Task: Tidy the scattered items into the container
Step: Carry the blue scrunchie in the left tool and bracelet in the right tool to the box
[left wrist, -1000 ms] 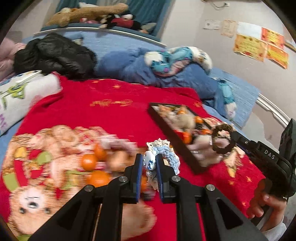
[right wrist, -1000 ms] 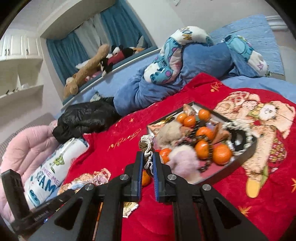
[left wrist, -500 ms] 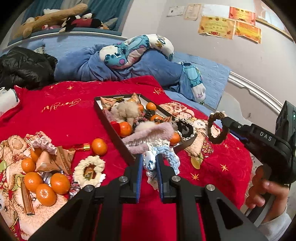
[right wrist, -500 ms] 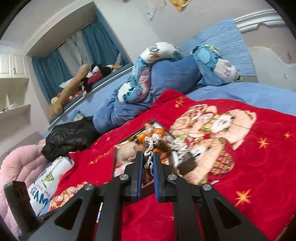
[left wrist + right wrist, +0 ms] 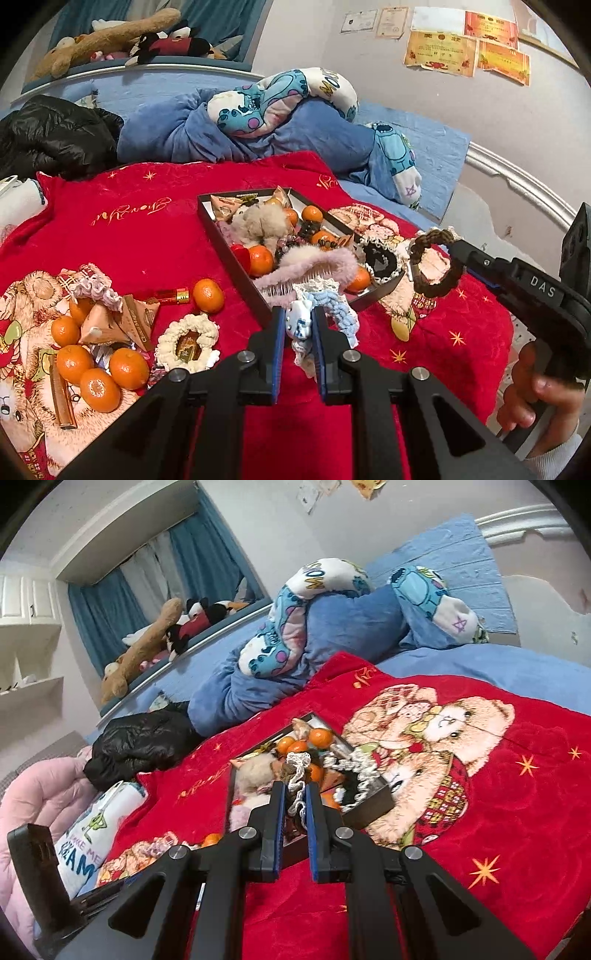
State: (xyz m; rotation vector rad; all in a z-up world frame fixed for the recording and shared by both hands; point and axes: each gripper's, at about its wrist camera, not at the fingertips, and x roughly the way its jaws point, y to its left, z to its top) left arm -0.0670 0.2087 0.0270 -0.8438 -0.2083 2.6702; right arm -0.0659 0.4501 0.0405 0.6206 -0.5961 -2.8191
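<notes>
A black tray [image 5: 236, 260] on the red blanket holds tangerines, fluffy hair ties and snack packets; it also shows in the right wrist view [image 5: 373, 805]. My left gripper [image 5: 299, 323] is shut on a blue-and-white scrunchie [image 5: 334, 310], held just in front of the tray's near corner. My right gripper [image 5: 295, 797] is shut on a brown scrunchie with white lace [image 5: 295, 771]; in the left wrist view the brown scrunchie [image 5: 436, 264] hangs to the right of the tray. Loose tangerines [image 5: 99, 369], a cream scrunchie [image 5: 186, 347], a pink scrunchie [image 5: 96, 288], snack packets [image 5: 125, 321] and a red tube [image 5: 166, 294] lie to the left.
A blue quilt and patterned pillow [image 5: 280, 96] lie behind the tray. A black jacket [image 5: 55, 136] sits at the back left. The bed's edge and headboard rail [image 5: 517, 177] run along the right. A pink quilt [image 5: 40, 801] lies far left in the right wrist view.
Both grippers pulled back and up with their scrunchies still held. The left view swung right from the loose pile to the tray; the tray looks smaller in the right view.
</notes>
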